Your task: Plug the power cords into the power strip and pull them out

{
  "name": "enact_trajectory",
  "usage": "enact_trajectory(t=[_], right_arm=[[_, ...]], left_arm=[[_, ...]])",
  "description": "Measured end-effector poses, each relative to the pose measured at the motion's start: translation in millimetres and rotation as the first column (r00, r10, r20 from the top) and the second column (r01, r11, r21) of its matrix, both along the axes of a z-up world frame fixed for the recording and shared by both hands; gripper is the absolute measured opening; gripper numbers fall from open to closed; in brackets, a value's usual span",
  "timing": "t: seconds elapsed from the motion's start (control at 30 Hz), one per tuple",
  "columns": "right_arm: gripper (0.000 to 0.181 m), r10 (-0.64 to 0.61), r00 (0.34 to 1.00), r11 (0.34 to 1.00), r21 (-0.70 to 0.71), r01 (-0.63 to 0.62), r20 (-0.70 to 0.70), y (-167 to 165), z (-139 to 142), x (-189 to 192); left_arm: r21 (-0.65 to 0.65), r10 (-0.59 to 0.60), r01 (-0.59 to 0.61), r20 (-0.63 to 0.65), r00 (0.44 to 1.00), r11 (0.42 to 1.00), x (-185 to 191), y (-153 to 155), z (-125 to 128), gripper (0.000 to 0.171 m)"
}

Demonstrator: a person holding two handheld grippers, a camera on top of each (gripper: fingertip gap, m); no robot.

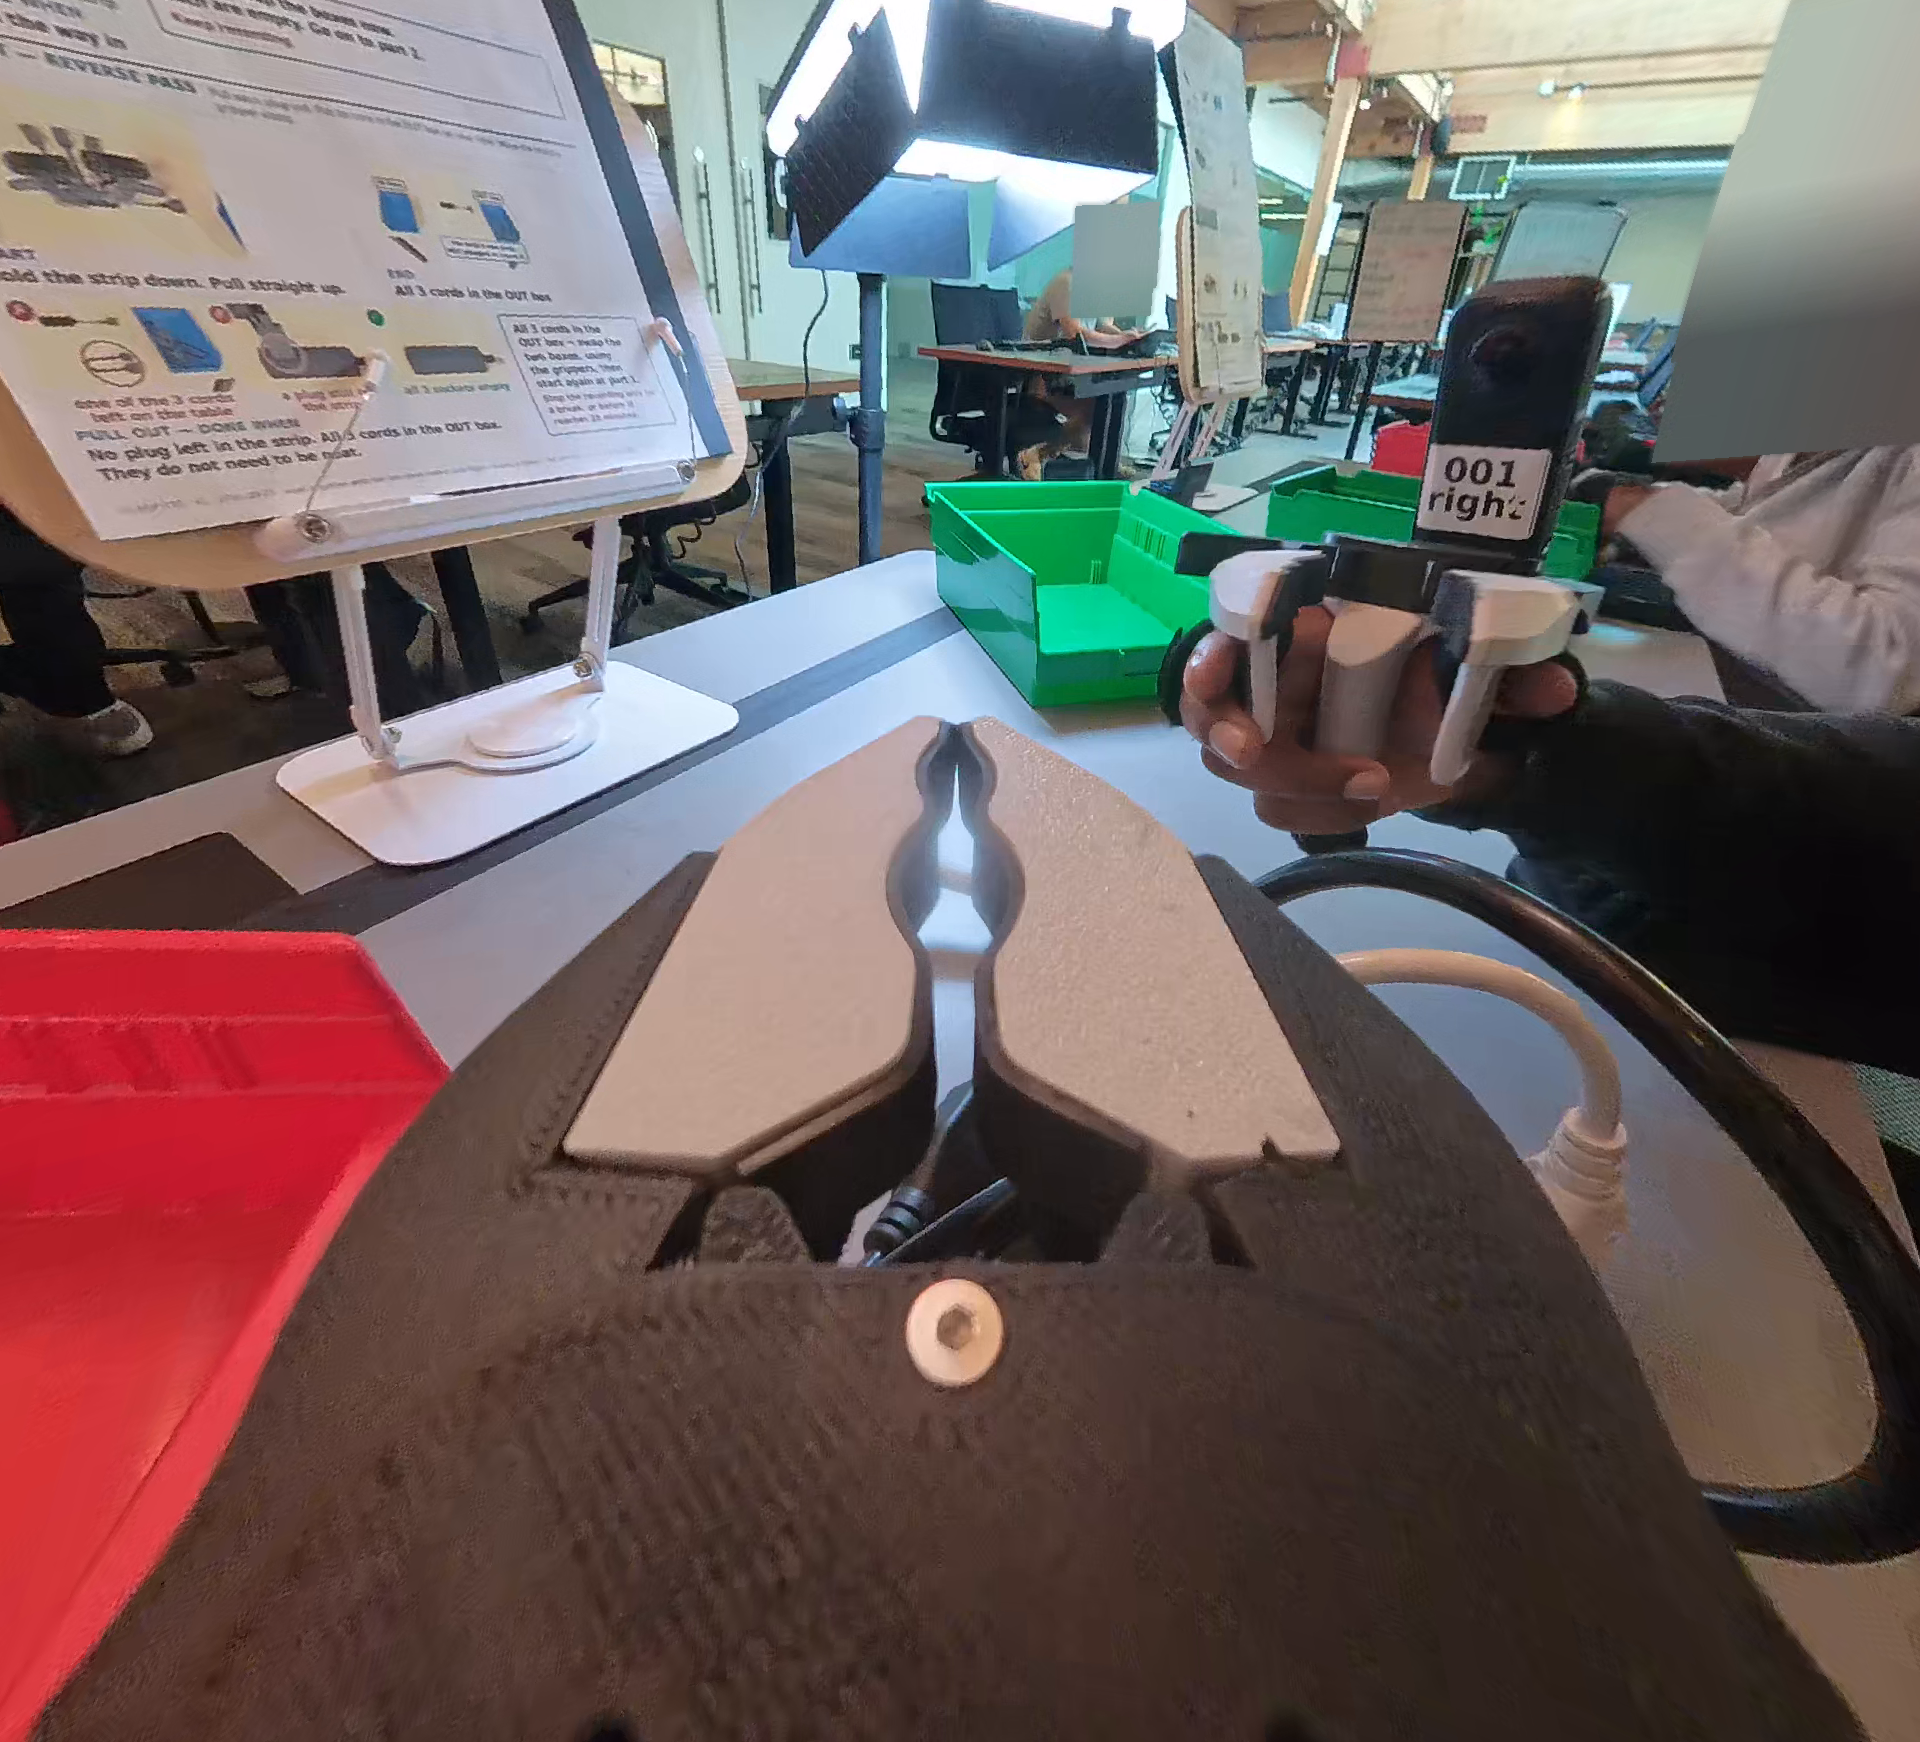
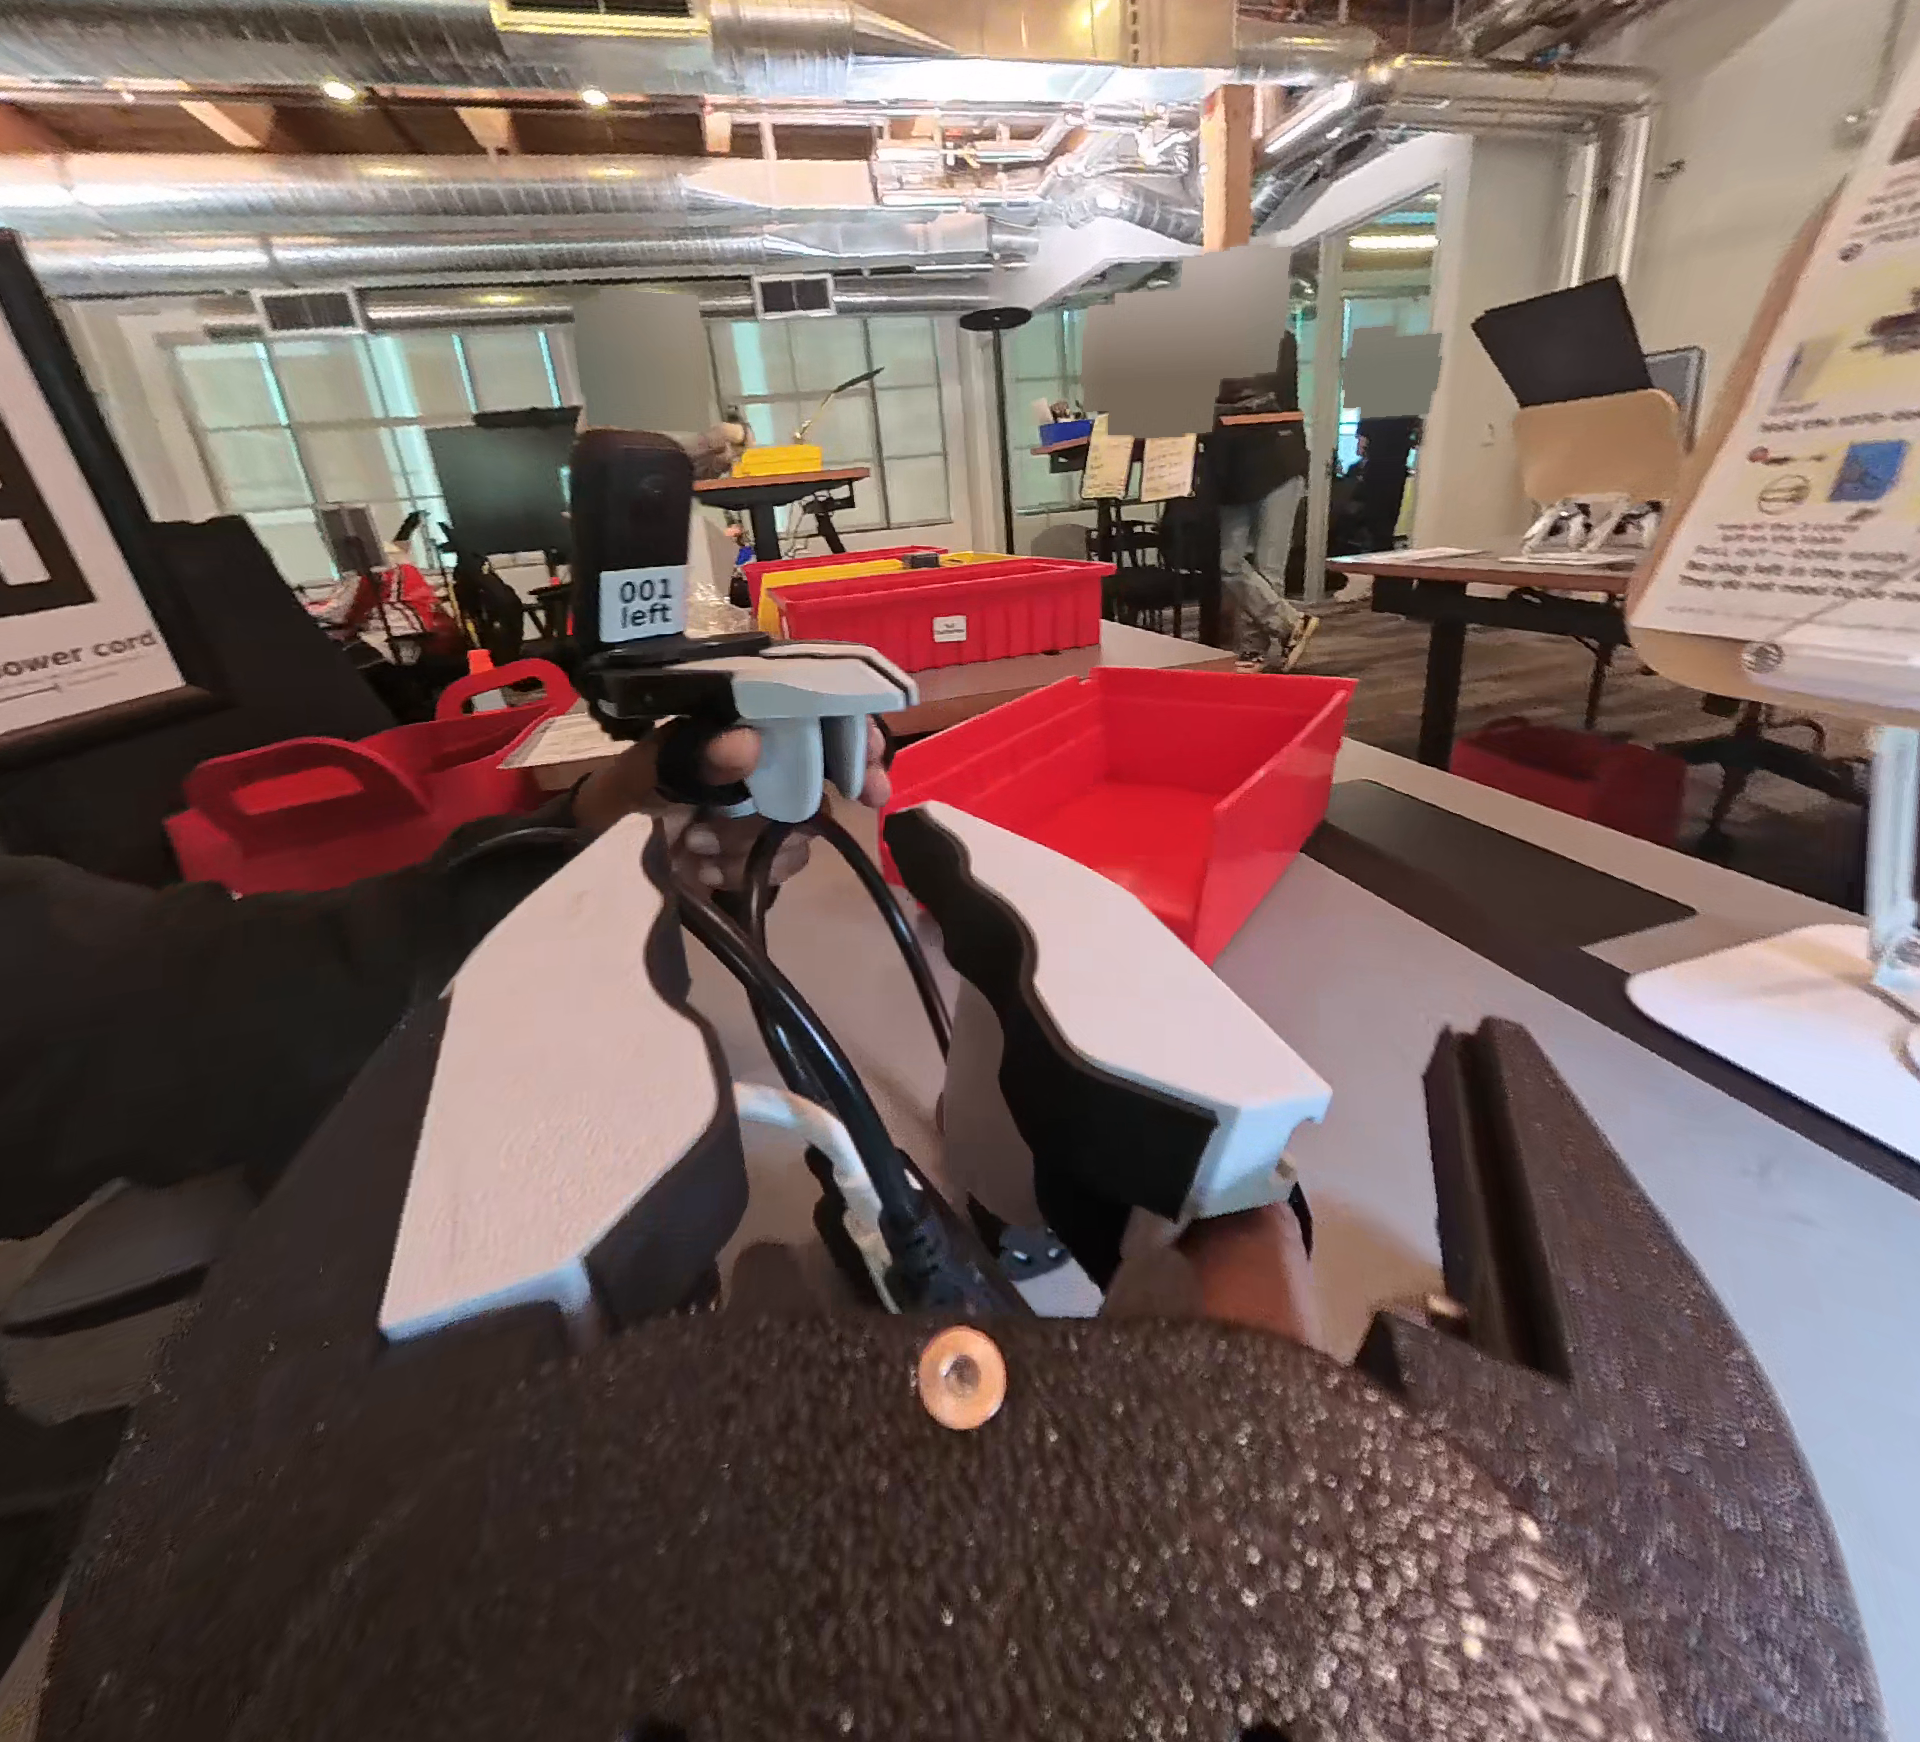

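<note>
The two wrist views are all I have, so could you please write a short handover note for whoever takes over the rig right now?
Left gripper: fingers closed, nothing visibly clamped at the tips; held above the table.
Right gripper: fingers open, empty, with the black cord running through the gap.
Things: black cord and white cord loop over the table between the grippers. Red bin and green bin both look empty.
Done: cannot tell; the power strip is not clearly visible.
Left: find the strip, check which plugs are seated, then continue.
</note>
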State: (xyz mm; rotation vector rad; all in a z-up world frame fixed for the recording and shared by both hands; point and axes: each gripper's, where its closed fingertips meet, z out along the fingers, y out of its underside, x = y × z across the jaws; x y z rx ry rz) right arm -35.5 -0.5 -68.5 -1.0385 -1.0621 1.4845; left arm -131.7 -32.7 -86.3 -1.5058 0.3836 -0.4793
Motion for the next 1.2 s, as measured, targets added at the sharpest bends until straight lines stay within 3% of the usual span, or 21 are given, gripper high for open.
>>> enact_trajectory(t=[0.03,0.2,0.33,0.53,0.63,0.8,0.9,1.03,1.2], right_arm=[[0.094,-0.012,1.000,1.000,-0.010,0.012,0.005,5,-3,0],[0.087,-0.083,0.995,0.995,-0.048,0.086,0.053,25,-19,-6],[0.093,-0.162,0.979,0.985,-0.033,0.167,0.123,36,-24,-11],[0.089,-0.314,0.937,0.947,0.125,0.296,0.152,39,2,-14],[0.094,-0.342,0.927,0.925,0.228,0.303,0.154,32,22,-25],[0.107,-0.468,0.870,0.800,0.491,0.344,0.153,30,28,-41],[0.108,-0.511,0.854,0.753,0.531,0.389,0.099,38,25,-39],[0.106,-0.556,0.830,0.689,0.588,0.424,0.052,55,15,-30],[0.108,-0.578,0.815,0.638,0.645,0.421,0.040,62,3,-31]], left_arm=[[-0.002,0.008,-0.008,0.006,1.000,1.000,-2,1,-1,0.000],[-0.003,0.059,-0.059,-0.014,0.998,0.998,-8,3,-3,0.000],[-0.025,0.149,-0.152,-0.099,0.984,0.988,-20,9,-6,0.000],[-0.087,0.218,-0.251,-0.276,0.936,0.964,-28,30,-7,0.000],[-0.127,0.193,-0.262,-0.397,0.897,0.957,-16,48,0,0.000],[-0.236,0.079,-0.241,-0.539,0.839,0.941,21,76,7,0.000],[-0.221,0.093,-0.286,-0.619,0.780,0.932,26,89,-2,0.001],[-0.253,0.069,-0.320,-0.677,0.733,0.913,24,98,-33,0.007],[-0.266,0.054,-0.331,-0.701,0.711,0.905,27,98,-43,0.012]])
